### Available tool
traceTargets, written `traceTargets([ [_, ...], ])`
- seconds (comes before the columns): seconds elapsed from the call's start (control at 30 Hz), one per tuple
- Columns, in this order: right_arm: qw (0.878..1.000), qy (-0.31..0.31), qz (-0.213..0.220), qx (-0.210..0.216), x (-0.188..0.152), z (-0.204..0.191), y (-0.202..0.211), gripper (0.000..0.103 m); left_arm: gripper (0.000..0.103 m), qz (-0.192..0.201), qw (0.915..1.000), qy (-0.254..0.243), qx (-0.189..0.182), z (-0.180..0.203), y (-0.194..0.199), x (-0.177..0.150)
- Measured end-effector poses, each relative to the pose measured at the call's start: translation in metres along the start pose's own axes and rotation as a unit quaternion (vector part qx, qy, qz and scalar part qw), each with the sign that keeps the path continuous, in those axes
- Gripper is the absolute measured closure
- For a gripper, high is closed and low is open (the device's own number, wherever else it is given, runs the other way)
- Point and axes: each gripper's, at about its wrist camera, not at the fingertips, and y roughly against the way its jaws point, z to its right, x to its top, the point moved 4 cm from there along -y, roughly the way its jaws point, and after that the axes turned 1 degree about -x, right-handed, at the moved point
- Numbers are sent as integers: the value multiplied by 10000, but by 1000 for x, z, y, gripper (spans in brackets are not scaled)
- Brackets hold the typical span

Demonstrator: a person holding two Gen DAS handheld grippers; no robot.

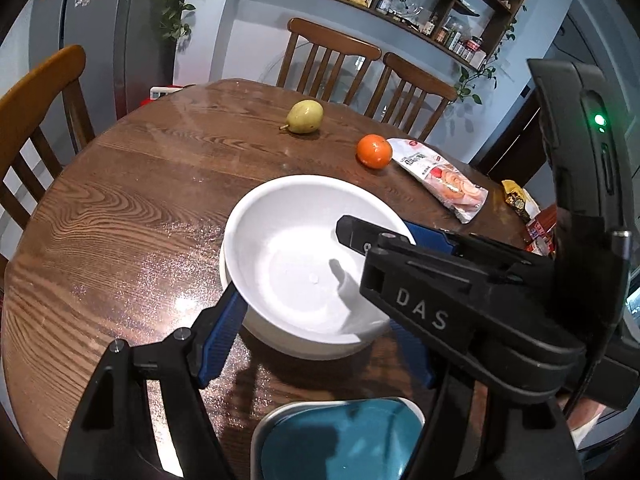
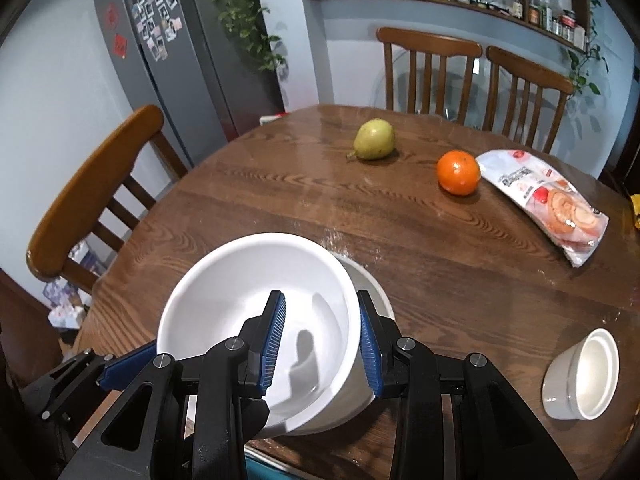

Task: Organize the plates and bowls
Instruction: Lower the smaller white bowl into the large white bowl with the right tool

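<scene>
The table carries the work. The white bowl sits tilted inside a second bowl, likely for stacking. The right gripper clamps its rim; the left gripper straddles it, fingers apart.

A pear, an orange and what looks like a snack packet lie on the wooden table.

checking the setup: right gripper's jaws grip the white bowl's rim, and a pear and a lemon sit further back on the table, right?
Not quite: the fruit beside the pear is an orange, not a lemon, as the right wrist view shows. The right gripper does clamp the white bowl by its rim.
</scene>
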Motion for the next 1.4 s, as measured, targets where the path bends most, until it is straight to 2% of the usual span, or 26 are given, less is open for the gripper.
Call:
traceTargets([
  [0.53,9987,-38,-477,-185,-9,5,-25,64,33,-312,9994,97,-55,-6,-23,-6],
  [1.13,9972,-89,-709,-239,-13,8,-34,64,30,-541,9982,169,-202,-9,-25,-8],
  [1.33,9976,-137,-671,-103,-12,9,-27,56,24,-448,9986,173,-233,-10,-16,-7],
  [1.4,9978,-173,-636,-119,-11,11,-23,47,21,-412,9988,179,-181,-12,-12,-6],
])
